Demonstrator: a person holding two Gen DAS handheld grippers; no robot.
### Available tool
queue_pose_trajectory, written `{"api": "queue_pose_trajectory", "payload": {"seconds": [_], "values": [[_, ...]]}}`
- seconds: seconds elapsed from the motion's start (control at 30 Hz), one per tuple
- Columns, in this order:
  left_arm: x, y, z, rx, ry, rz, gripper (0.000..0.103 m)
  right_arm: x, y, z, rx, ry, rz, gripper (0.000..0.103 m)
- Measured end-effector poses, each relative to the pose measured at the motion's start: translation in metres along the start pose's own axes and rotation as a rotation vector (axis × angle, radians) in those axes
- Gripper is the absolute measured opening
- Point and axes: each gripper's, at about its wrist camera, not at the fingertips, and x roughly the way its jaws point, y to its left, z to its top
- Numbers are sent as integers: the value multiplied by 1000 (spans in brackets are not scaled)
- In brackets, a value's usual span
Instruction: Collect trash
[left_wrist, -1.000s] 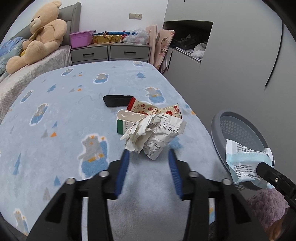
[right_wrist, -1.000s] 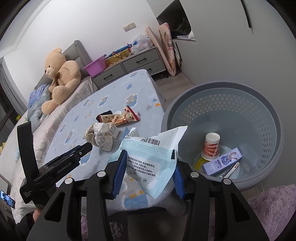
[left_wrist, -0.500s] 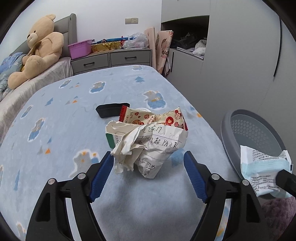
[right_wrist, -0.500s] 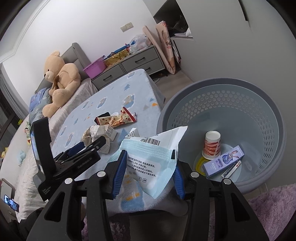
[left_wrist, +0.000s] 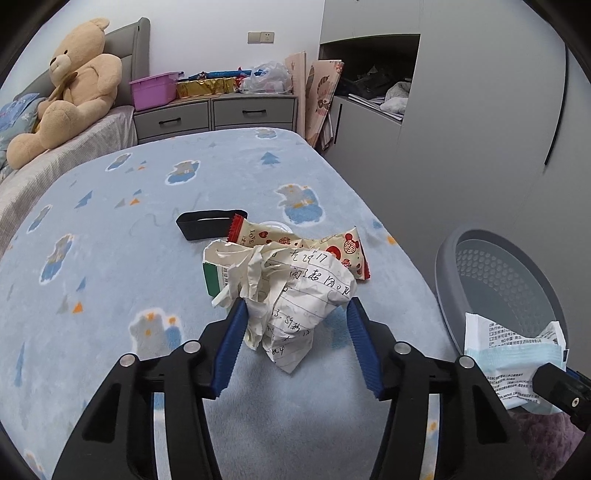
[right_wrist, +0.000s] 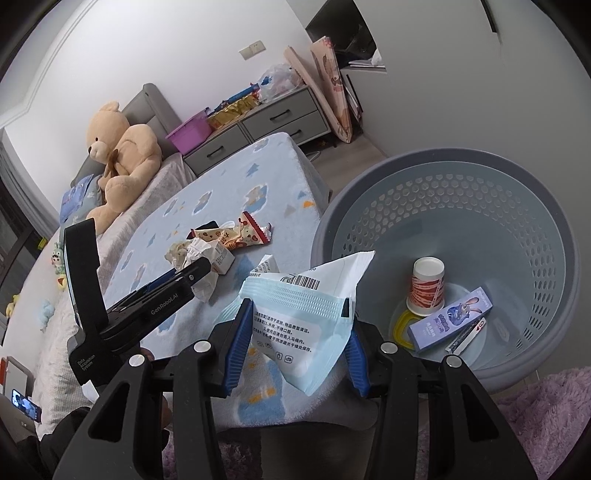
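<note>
The left claw has just been closing around the crumpled white lined paper ball on the blue patterned bed blanket; its left pad touches the paper, the right seems just shy. The right claw pinches a pale-blue wipes packet near the grey perforated plastic basket. Next, squeeze fully, lift, and drop both in.

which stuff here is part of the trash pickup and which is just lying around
Job:
left gripper, jaws just closing around crumpled paper
right gripper holding mask packet
snack wrapper
basket

Lying about:
teddy bear
purple bin
black band
</note>
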Motion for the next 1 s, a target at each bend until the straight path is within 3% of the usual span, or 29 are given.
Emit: {"api": "queue_pose_trajectory", "payload": {"seconds": [0.3, 0.63, 0.83, 1.0], "values": [[-17, 8, 0, -31, -7, -37, 50, -2, 2, 0, -8, -9, -7, 45], [-67, 8, 0, -6, -55, -47, 50, -12, 6, -2, -21, -28, -6, 45], [-82, -17, 5, 23, -61, -92, 50, -26, -4, 2, -10, -42, -22, 45], [-79, -60, 10, 80, -45, -158, 50, -44, -31, 12, 4, -73, -93, 45]]}}
